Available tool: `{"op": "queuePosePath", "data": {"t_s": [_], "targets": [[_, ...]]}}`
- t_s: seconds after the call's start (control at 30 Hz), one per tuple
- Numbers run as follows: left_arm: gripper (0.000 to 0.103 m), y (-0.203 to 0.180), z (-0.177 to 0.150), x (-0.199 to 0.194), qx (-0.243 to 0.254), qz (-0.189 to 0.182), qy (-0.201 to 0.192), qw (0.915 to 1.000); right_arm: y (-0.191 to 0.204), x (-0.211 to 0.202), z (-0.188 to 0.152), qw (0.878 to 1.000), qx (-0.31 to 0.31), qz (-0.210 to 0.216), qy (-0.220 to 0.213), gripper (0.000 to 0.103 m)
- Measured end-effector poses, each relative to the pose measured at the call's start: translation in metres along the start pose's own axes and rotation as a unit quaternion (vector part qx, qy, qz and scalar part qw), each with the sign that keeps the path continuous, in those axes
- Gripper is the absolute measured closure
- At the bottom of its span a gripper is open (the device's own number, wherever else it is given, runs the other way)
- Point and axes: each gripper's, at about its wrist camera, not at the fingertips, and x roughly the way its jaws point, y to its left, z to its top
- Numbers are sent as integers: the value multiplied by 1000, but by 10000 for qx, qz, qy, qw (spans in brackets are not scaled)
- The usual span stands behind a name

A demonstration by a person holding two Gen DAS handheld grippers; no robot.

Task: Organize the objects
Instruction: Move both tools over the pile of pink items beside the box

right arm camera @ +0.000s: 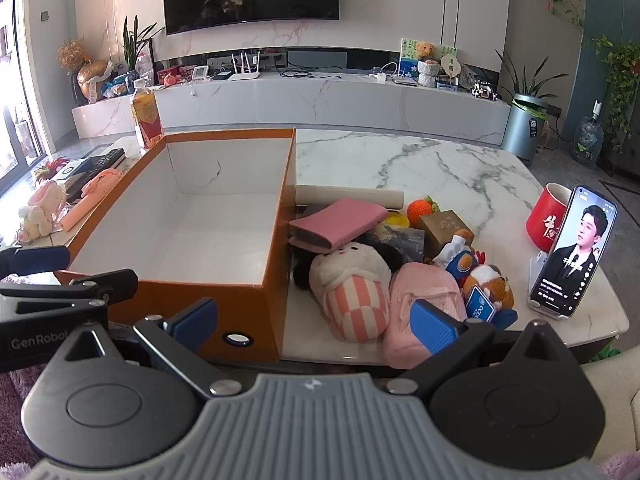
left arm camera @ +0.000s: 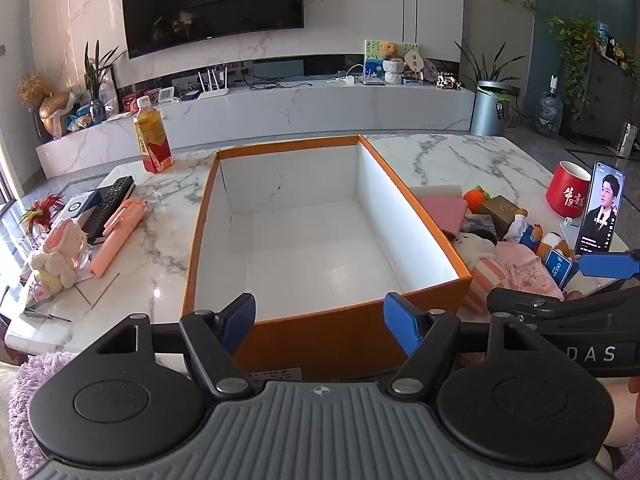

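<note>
An empty orange box (left arm camera: 320, 336) with a white inside sits on the marble table; it also shows in the right wrist view (right arm camera: 176, 312). My left gripper (left arm camera: 320, 320) is open and empty at the box's near wall. My right gripper (right arm camera: 314, 322) is open and empty in front of a pile to the right of the box: a striped plush (right arm camera: 352, 292), a pink pouch (right arm camera: 424, 292), a pink wallet (right arm camera: 340, 226), a small brown box (right arm camera: 444, 226), an orange knit toy (right arm camera: 422, 210) and a plush figure (right arm camera: 488, 284).
A phone on a stand (right arm camera: 576, 252) and a red mug (right arm camera: 546, 216) stand at the right. A tea bottle (left arm camera: 152, 136), a remote (left arm camera: 108, 208), a pink stick (left arm camera: 116, 236) and a plush bunny (left arm camera: 58, 256) lie left of the box.
</note>
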Motion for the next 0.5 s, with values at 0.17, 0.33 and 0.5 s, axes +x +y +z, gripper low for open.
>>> {"op": "queuePosePath", "data": {"t_s": [0.17,0.33,0.5], "targets": [[21,-2,0,2,52,-68,56,9999,-6,2,-1,10000,97,17,17,1],[21,-6,0,4,128,-146,115,9997,-11,4,-2,9998,175,27,53,1],[28,-11,4,5,263,-328,112,9991,-21,8,-2,9995,271,12,139,1]]}}
